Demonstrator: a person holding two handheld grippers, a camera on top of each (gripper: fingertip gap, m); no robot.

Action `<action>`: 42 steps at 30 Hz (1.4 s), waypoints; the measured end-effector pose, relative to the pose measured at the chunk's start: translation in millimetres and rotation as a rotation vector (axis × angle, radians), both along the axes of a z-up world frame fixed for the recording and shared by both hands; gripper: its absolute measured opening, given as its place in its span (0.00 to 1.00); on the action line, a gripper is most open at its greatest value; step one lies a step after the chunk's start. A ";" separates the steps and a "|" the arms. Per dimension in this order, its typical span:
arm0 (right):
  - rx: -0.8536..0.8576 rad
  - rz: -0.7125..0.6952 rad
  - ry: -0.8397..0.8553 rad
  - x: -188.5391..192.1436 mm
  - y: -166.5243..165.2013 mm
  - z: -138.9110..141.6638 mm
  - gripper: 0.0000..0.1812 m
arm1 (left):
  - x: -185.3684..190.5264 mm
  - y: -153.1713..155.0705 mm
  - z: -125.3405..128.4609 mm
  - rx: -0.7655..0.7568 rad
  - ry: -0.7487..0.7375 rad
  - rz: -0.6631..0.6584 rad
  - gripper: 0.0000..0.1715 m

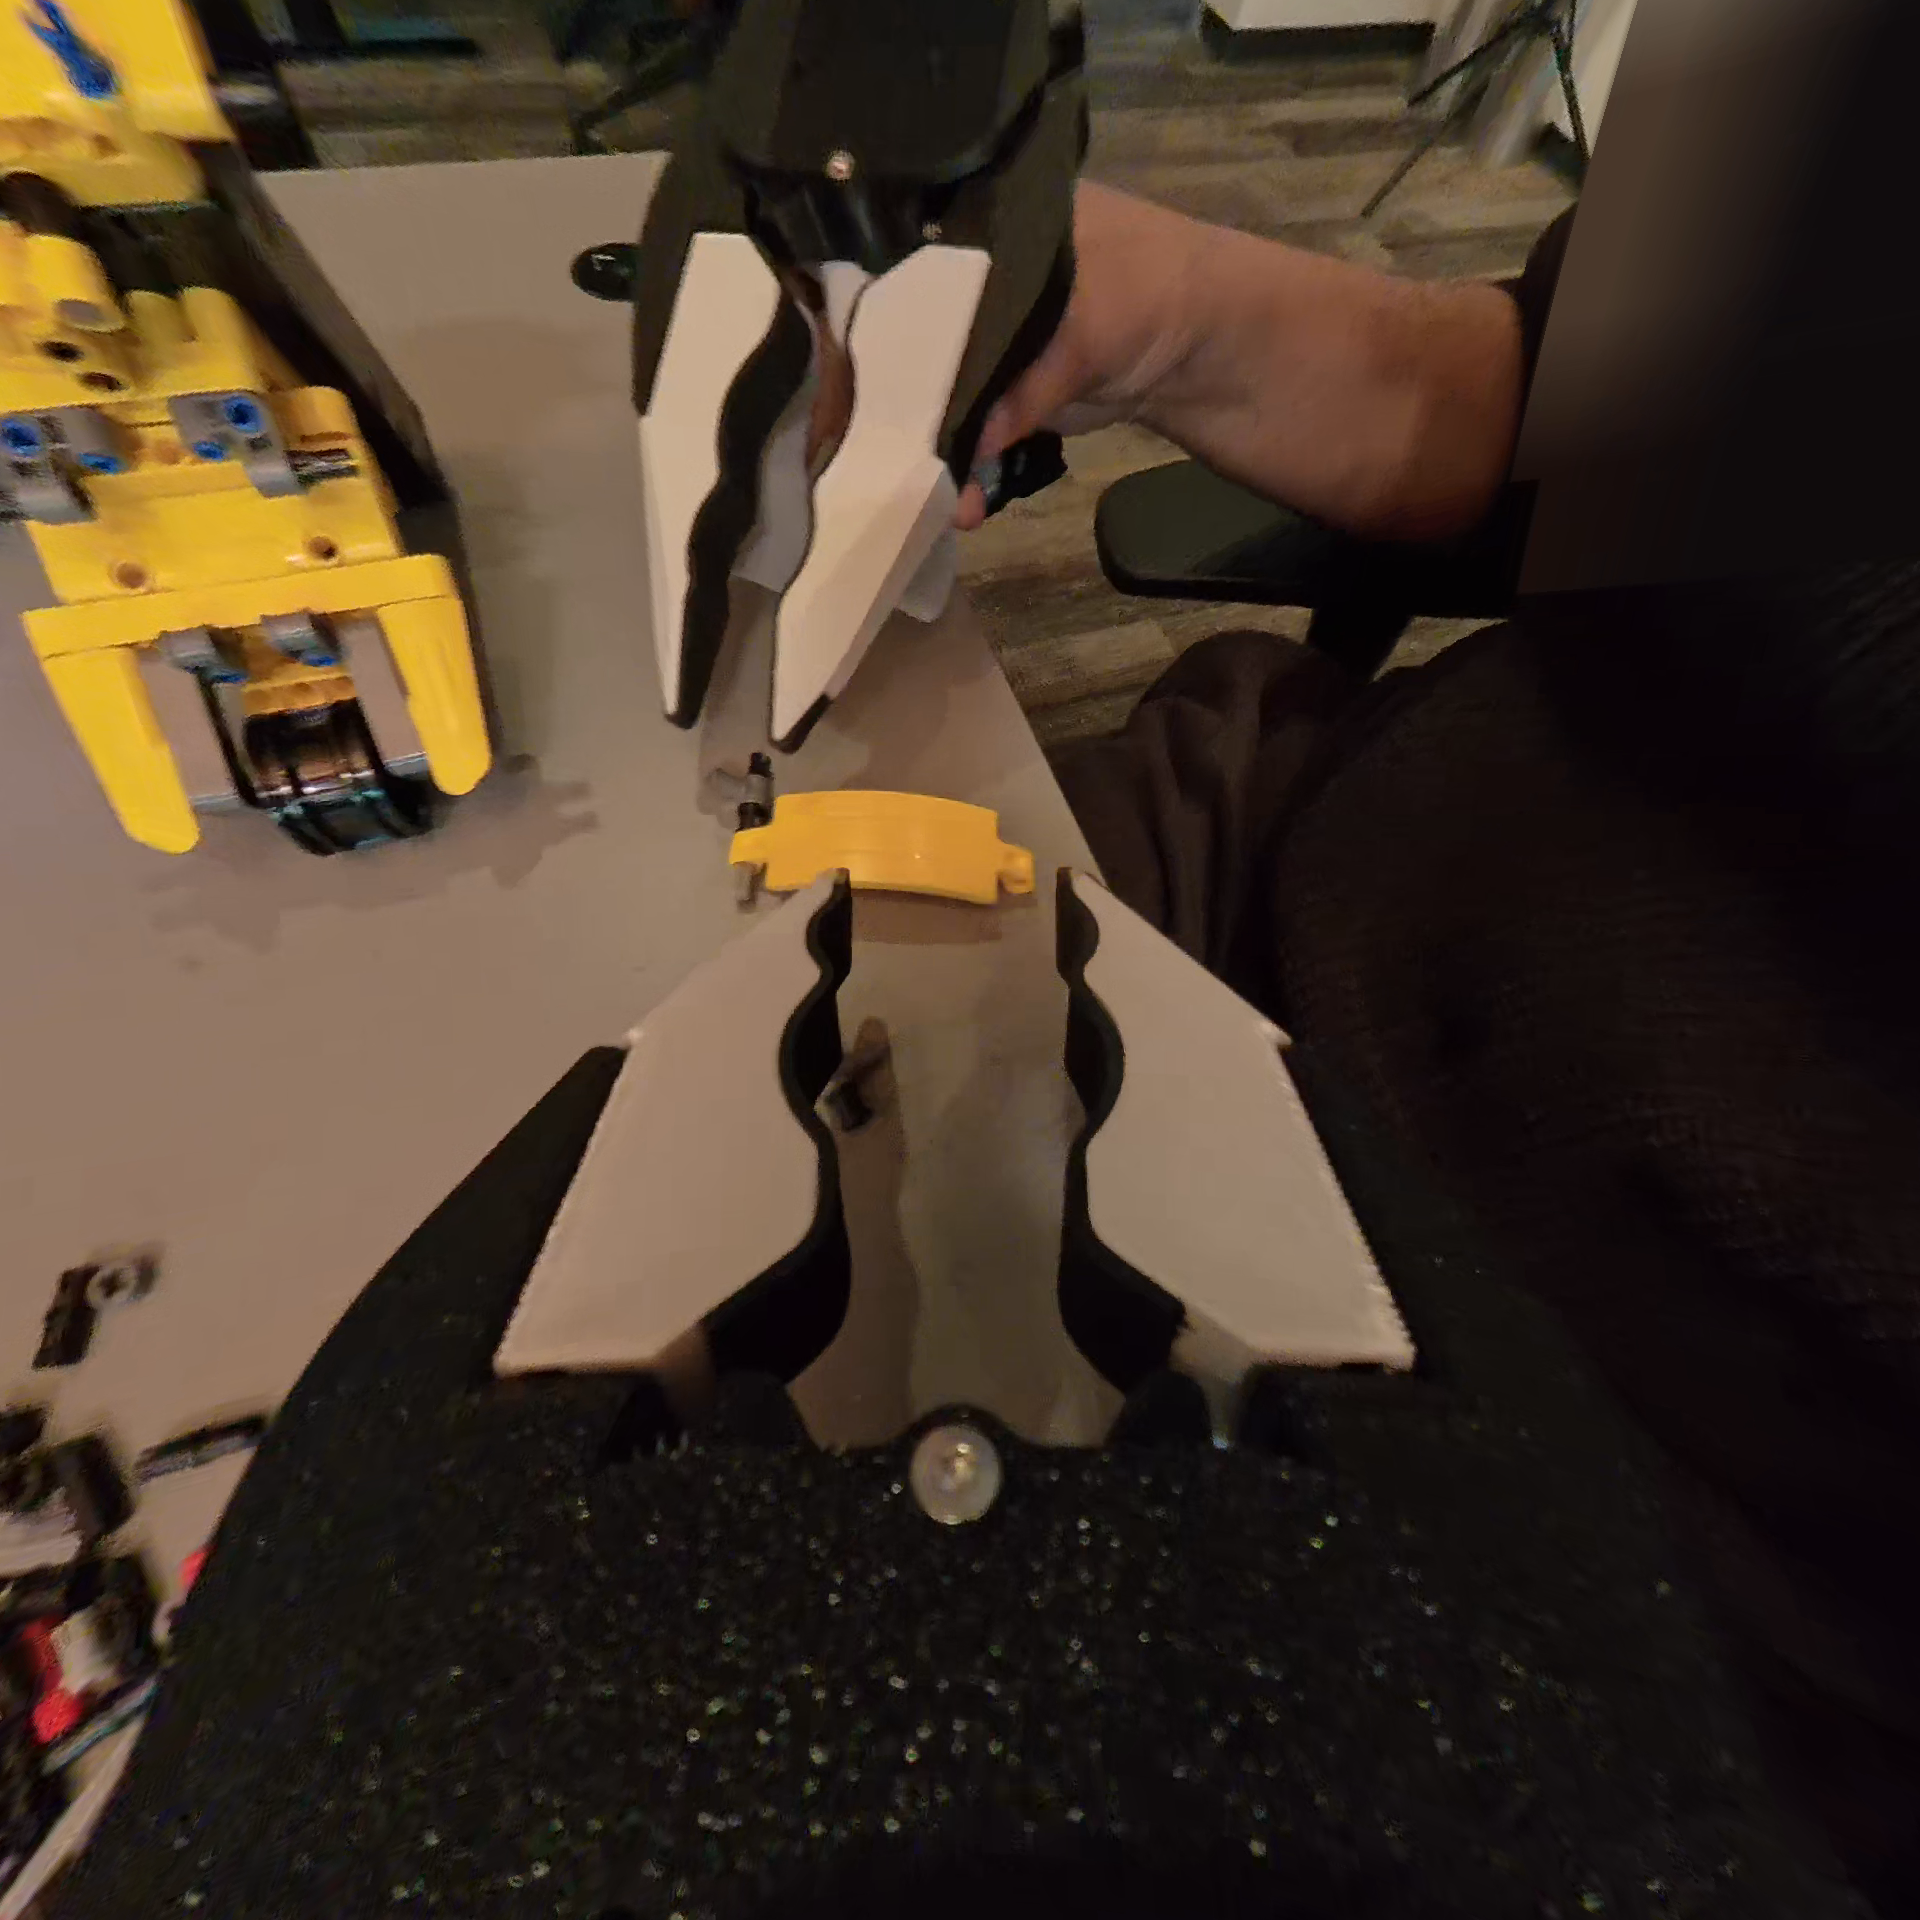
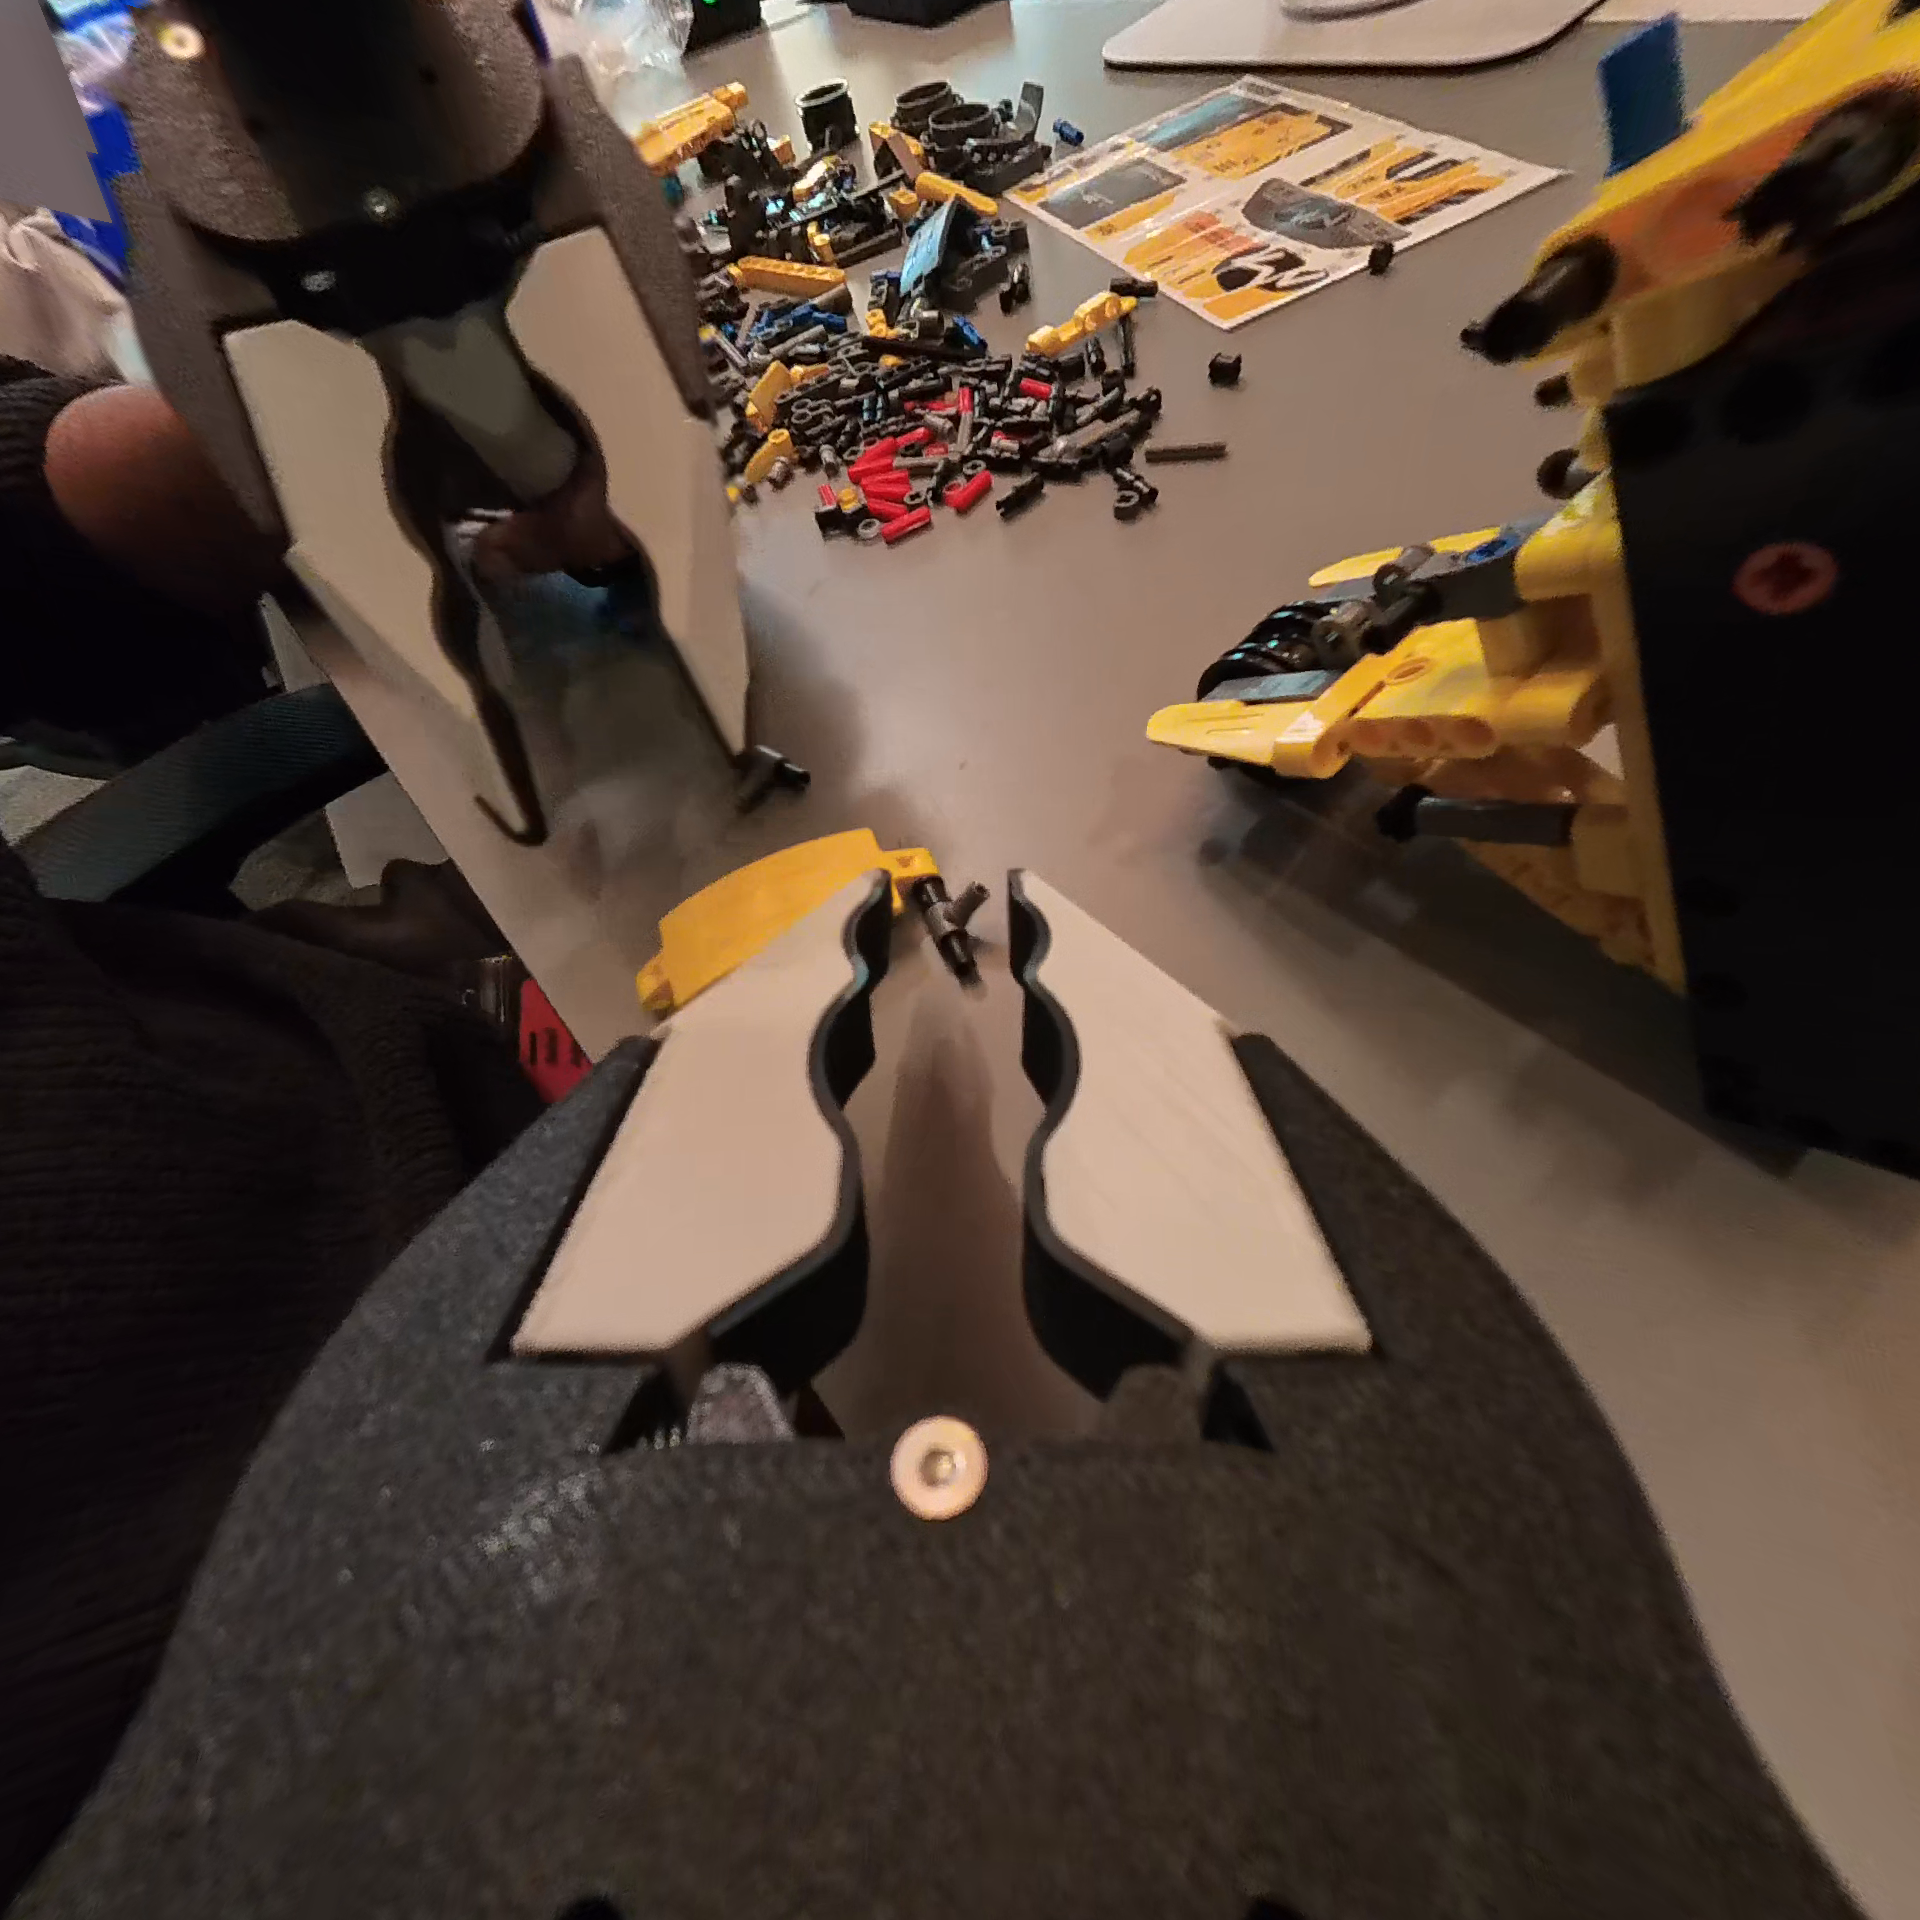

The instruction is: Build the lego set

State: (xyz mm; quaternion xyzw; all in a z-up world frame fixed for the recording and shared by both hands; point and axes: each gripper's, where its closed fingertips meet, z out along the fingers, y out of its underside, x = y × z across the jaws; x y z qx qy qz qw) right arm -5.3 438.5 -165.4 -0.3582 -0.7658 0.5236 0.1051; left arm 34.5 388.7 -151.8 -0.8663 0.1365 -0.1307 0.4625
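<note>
I had both grippers low over the grey table (image 2: 1455,1351), near its edge by my lap, facing each other across a curved yellow panel (image 1: 883,844). The panel lay flat on the table close to that edge, and a small dark pin connector (image 2: 948,920) lay touching or just off one of its ends.

My left gripper (image 1: 951,883) had its jaws spread with nothing between them. The panel lay just past the fingertips, its long axis crosswise to the fingers, so the opening faced its broad side. A small black pin (image 1: 847,1101) sat on the table between the left fingers, close against one pad; I could not tell if it touched.

My right gripper (image 2: 951,883) also stood with jaws apart, the gap narrower, and gripped nothing. Its tips were over the dark pin connector, which lay between them, long axis roughly along the fingers. The panel ran out from under one right fingertip toward the table edge.

The left jaws were the nearer to the panel's middle; the right jaws sat at the panel's end.

Further in from the edge stood a partly built yellow brick model (image 1: 249,582), and beyond it a heap of loose pieces (image 2: 935,364) and a printed sticker sheet (image 2: 1278,187).
</note>
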 end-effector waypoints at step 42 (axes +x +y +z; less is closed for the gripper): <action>-0.047 0.065 0.043 7.9 -0.6 8.1 0.12 | -4.1 11.6 -0.7 -0.002 -0.033 0.088 0.23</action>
